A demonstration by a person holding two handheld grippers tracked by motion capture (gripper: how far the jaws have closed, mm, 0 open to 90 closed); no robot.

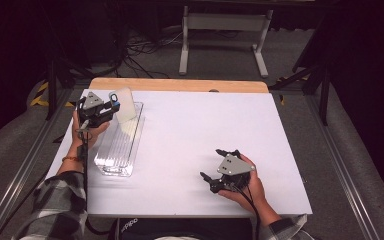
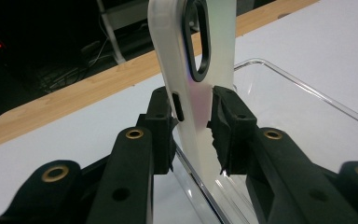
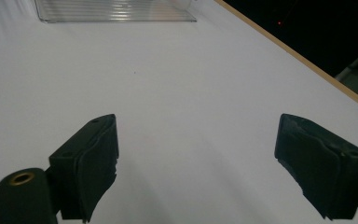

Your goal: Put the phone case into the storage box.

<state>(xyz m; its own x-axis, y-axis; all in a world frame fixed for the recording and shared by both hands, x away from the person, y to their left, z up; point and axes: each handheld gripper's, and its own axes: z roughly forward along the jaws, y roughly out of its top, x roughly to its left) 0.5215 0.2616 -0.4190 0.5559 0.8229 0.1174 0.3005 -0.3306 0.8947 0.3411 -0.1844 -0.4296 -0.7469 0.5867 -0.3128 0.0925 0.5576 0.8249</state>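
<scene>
A white phone case point(image 2: 192, 70) with a dark oval camera ring stands tilted between the jaws of my left gripper point(image 2: 192, 112). Both pads lie against its edges, and its lower end reaches down into a clear plastic tray point(image 2: 307, 91). In the high view the left gripper point(image 1: 113, 105) holds the case point(image 1: 125, 106) over the far end of the tray point(image 1: 111, 172) at the table's left. My right gripper point(image 1: 211, 163) rests near the front of the white table, jaws wide apart. In its own view the right gripper point(image 3: 198, 140) has bare tabletop between its jaws.
The white board point(image 1: 205, 125) lies on a wooden tabletop whose far edge point(image 1: 180, 84) shows behind it. The tray's near end point(image 3: 116, 11) is visible far off in the right gripper view. Beyond the table stand a white frame point(image 1: 225, 30) and cables on the floor.
</scene>
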